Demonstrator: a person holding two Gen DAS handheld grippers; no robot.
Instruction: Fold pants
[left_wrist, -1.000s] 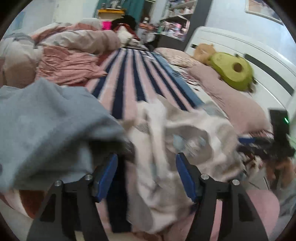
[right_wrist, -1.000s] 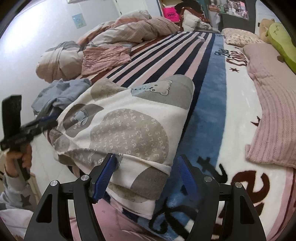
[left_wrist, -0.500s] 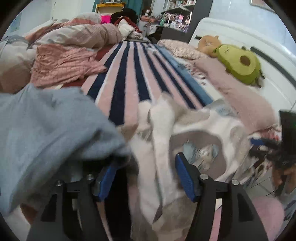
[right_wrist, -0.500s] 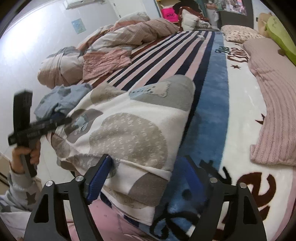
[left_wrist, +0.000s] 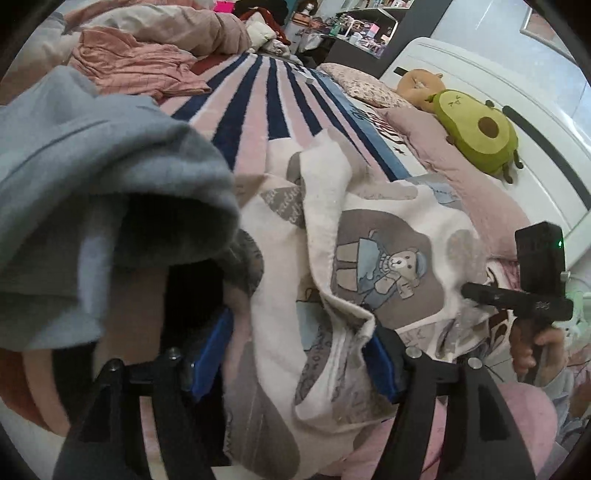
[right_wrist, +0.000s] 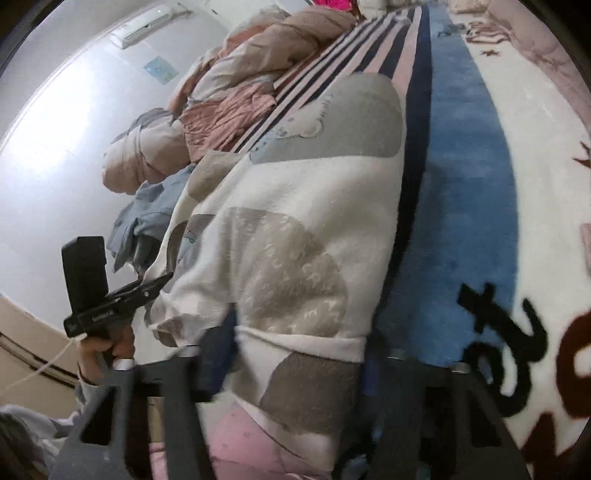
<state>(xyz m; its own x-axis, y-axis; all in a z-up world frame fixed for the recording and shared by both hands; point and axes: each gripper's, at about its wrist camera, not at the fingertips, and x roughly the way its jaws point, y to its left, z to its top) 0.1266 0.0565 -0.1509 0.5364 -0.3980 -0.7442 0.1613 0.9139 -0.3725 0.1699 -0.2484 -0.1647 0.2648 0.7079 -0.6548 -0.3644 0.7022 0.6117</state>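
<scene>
The pants (left_wrist: 369, 236) are white fleece with grey and tan bear patches, lying folded over at the near edge of the bed; they also show in the right wrist view (right_wrist: 295, 229). My left gripper (left_wrist: 299, 354) is open, its blue pads either side of a bunched fold of the pants. My right gripper (right_wrist: 295, 354) is open, its jaws straddling the pants' hem at the bed edge. Each gripper shows in the other's view, the right one (left_wrist: 476, 291) and the left one (right_wrist: 162, 280).
A grey-blue garment (left_wrist: 92, 177) hangs over the left gripper's left finger. Pink clothes (left_wrist: 129, 62) and a rolled duvet (right_wrist: 147, 158) lie at the far left of the striped blanket (left_wrist: 266, 96). An avocado plush (left_wrist: 476, 133) sits by the headboard.
Both grippers have moved in closer to the pants. The pants' edge now lies between the jaws of each. The right view has tilted and dropped lower.
</scene>
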